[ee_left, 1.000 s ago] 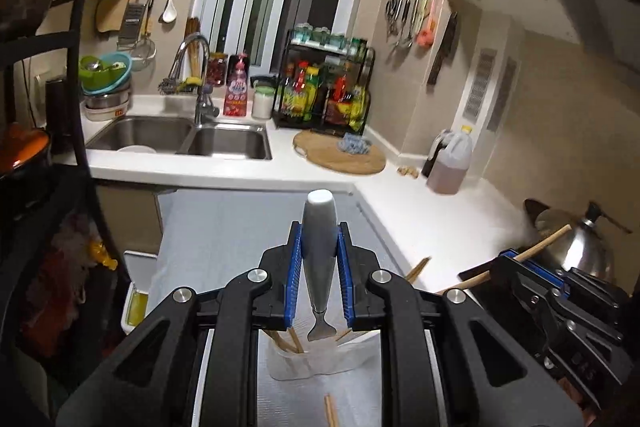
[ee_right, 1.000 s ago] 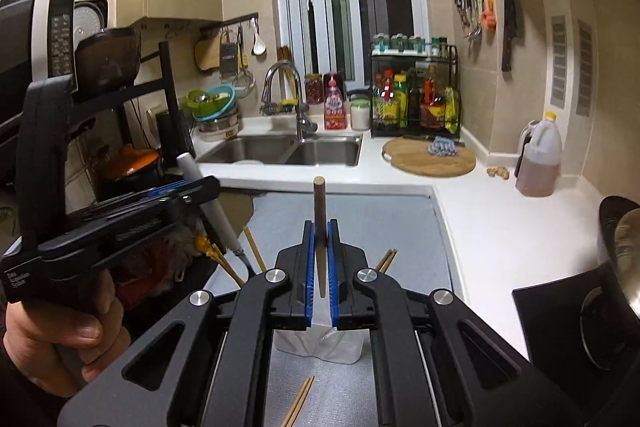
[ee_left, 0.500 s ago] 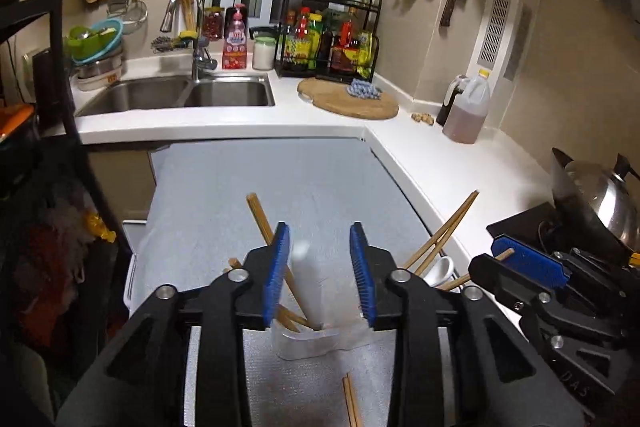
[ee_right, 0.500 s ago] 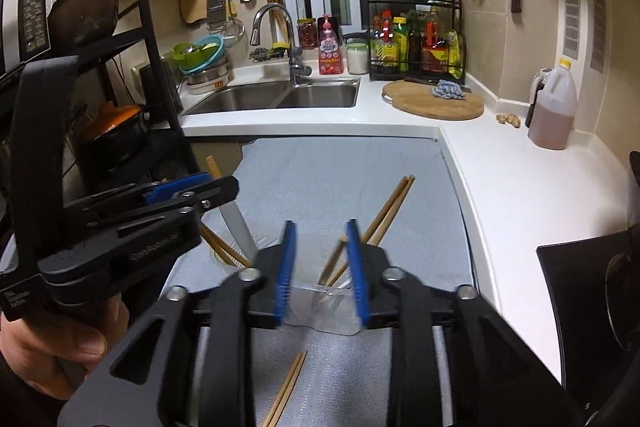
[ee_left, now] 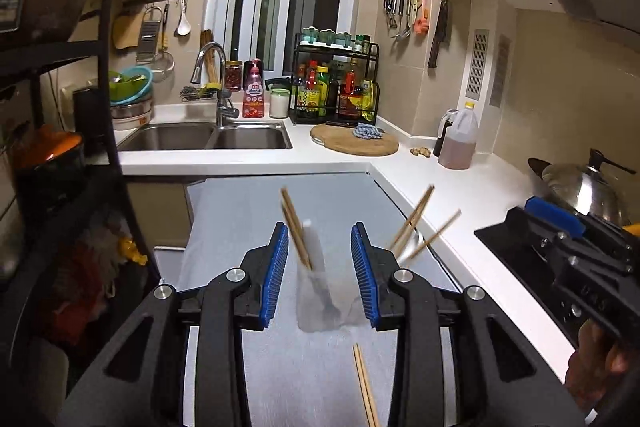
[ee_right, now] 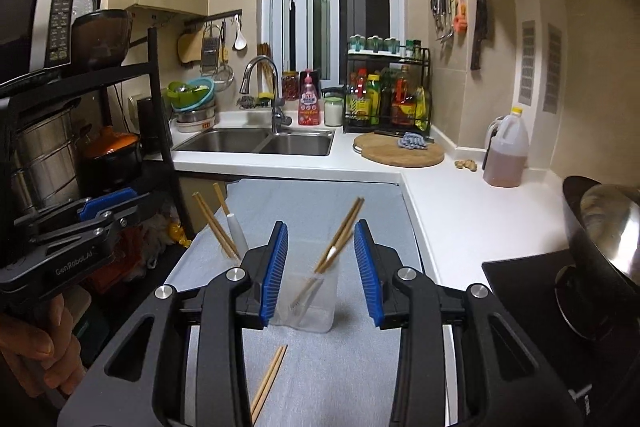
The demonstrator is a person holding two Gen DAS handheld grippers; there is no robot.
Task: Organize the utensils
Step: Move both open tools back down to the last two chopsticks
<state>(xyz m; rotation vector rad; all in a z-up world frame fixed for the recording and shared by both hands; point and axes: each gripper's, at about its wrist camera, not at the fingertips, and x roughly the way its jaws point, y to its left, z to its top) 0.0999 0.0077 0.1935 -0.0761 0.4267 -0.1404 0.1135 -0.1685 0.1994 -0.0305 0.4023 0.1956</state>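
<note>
Two clear plastic cups stand on the grey mat. The left cup (ee_left: 320, 301) holds a white-handled utensil (ee_left: 314, 247) and chopsticks (ee_left: 294, 227). The right cup (ee_right: 308, 301) holds wooden chopsticks (ee_right: 340, 235). My left gripper (ee_left: 320, 269) is open and empty, just behind the left cup. My right gripper (ee_right: 320, 269) is open and empty, just behind the right cup. A loose pair of chopsticks (ee_right: 268, 383) lies on the mat in front of the right cup; it also shows in the left wrist view (ee_left: 366, 387).
The grey mat (ee_right: 320, 207) covers the counter between a black shelf rack (ee_right: 160, 131) at left and a white counter (ee_right: 460, 211) at right. A steel pot (ee_right: 604, 223) sits on a black hob at right. A sink (ee_right: 260, 141) lies beyond.
One second ago the left gripper was shut on the white-handled utensil and the right on a chopstick. Both have opened, the items now stand in the cups, and both grippers have drawn back.
</note>
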